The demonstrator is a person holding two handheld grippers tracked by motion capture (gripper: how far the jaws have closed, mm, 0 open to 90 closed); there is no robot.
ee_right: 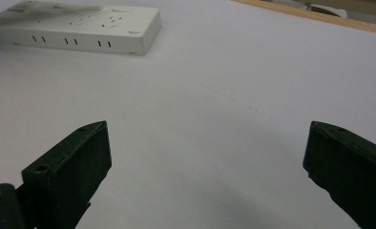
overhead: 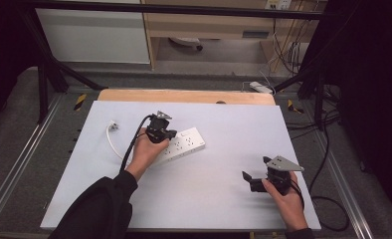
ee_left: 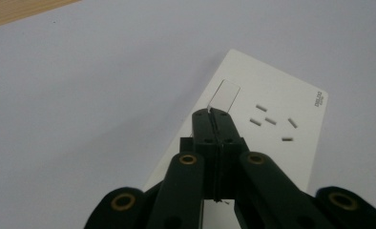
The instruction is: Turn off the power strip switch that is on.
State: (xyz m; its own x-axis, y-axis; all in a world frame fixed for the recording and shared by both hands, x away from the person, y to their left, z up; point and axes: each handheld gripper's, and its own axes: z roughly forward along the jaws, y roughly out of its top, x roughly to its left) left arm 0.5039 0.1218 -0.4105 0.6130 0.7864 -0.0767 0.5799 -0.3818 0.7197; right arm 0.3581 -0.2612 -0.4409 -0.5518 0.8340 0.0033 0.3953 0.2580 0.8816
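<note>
A white power strip (overhead: 184, 144) lies slanted on the white mat, left of centre. My left gripper (overhead: 171, 134) is over it, held by a hand in a black sleeve. In the left gripper view its jaws are pressed together with nothing between them, and the left gripper (ee_left: 214, 114) has its tips at the near edge of the strip's rocker switch (ee_left: 225, 97); socket slots (ee_left: 272, 121) lie just to the right. My right gripper (overhead: 256, 169) rests low near the front right of the mat, apart from the strip. The right gripper (ee_right: 210, 157) is open wide over bare mat, with the power strip (ee_right: 76, 26) far off at upper left.
The strip's white cable and plug (overhead: 113, 127) trail off to the left on the white mat (overhead: 224, 119). A wooden table edge (overhead: 184, 95) runs along the back. Black cables (overhead: 328, 199) hang off the right side, and metal frame rails flank the table.
</note>
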